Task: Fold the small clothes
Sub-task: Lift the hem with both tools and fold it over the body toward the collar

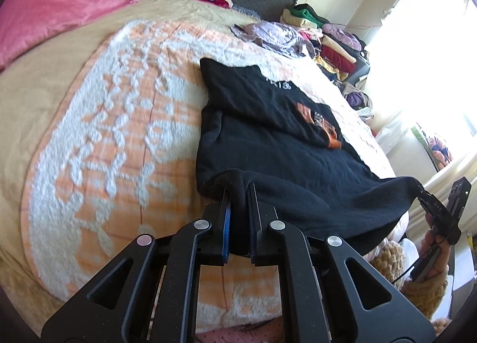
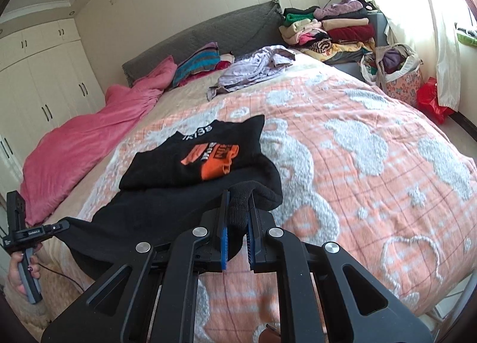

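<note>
Left wrist view: left gripper (image 1: 238, 191) angled downward, fingers clamped on black shirt (image 1: 268, 134) hem above bed (image 1: 89, 134); right gripper (image 1: 421, 194) pinching far corner.

Right wrist view: right gripper (image 2: 238, 197) tilted down, fingers clamped on bunched shirt (image 2: 190, 164) edge; left gripper (image 2: 64, 226) pinching other corner, hand (image 2: 21, 271) wrapped around handle.

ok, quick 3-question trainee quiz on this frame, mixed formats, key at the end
1. True or false: both grippers are shut on the black garment.
2. What lies on the bed just beyond the black garment? A) lilac crumpled clothing B) a blue towel C) a white pillow
3. Fill in: the printed patch on the garment is ____ coloured.

Key:
1. True: the left gripper and the right gripper each pinch a near corner of it.
2. A, the lilac clothing.
3. Orange.
</note>
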`<state>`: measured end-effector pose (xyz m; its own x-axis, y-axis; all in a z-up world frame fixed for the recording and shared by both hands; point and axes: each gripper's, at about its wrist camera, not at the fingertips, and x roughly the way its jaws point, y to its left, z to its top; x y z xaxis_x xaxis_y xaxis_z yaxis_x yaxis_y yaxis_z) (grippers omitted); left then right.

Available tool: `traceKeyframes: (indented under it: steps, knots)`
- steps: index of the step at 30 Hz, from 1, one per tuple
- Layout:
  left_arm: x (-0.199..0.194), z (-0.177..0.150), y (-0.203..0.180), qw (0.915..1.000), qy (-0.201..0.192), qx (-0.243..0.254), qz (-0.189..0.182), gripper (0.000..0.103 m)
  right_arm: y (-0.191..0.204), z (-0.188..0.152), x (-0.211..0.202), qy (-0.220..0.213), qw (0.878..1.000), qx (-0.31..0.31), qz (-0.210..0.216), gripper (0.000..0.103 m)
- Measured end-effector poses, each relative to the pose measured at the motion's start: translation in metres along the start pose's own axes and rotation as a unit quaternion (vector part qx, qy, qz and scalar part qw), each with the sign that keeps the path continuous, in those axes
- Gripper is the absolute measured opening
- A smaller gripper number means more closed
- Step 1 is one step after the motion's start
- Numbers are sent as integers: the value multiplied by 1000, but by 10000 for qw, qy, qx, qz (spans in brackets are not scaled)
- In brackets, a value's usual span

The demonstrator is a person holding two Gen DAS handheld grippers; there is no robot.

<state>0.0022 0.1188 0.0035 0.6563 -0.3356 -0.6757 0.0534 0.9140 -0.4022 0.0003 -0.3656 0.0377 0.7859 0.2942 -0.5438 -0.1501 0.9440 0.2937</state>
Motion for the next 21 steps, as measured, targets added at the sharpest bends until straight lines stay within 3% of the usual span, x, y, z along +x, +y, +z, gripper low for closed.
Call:
traceKeyframes:
  steps: [21]
  knots:
    - [0, 61, -4, 9980, -590, -122, 179, 3, 5, 69, 30, -361, 9992, -4, 164, 9]
